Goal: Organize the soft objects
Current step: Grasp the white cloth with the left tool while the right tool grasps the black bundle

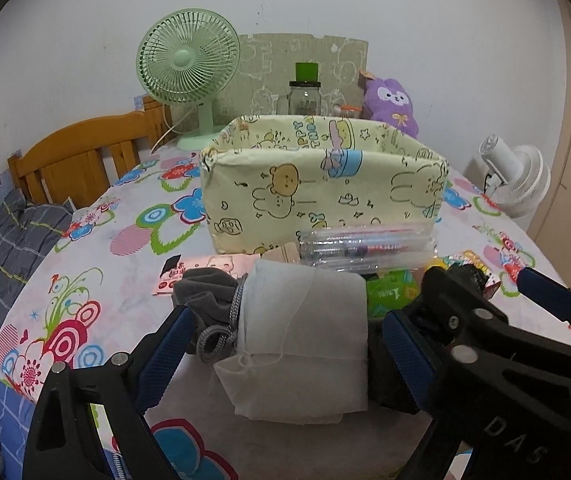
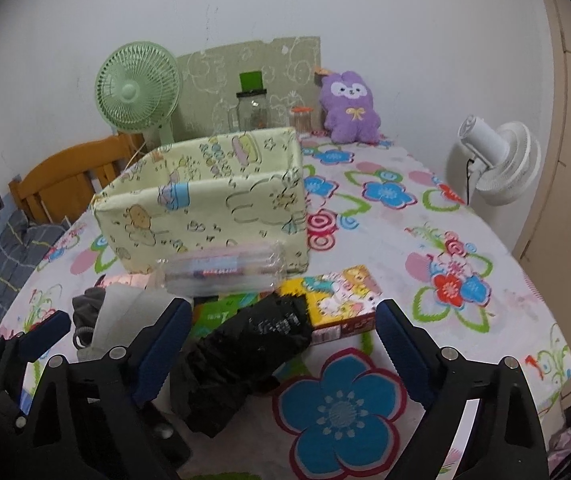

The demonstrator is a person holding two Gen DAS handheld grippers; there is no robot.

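Left wrist view: the left gripper [image 1: 281, 354] stands with its jaws spread wide around a folded white cloth pouch [image 1: 305, 336] lying on the flowered tablecloth [image 1: 97, 248]; the blue pads sit on either side of it, and I cannot tell whether they touch it. A bunched grey drawstring bag [image 1: 205, 300] lies against the pouch's left end, beside the left pad. In the right wrist view the right gripper [image 2: 281, 344] is also spread wide, with a crumpled black folded umbrella [image 2: 245, 356] lying between its fingers; the left pad is just beside it and the right pad is well clear. Past the umbrella lie a green packet [image 2: 217, 312] and a yellow cartoon-printed box [image 2: 345, 292], the umbrella's far end resting over them. Farther on, a clear plastic case of pens [image 2: 221, 270] lies in front of a pale yellow fabric storage bin [image 2: 205, 208] printed with bears, its top open. At the far edge by the wall stand a green desk fan [image 2: 135, 90], a glass jar with a green lid [image 2: 252, 108] and a purple plush rabbit [image 2: 349, 106]. A white fan [image 2: 497, 156] stands off the table to the right.
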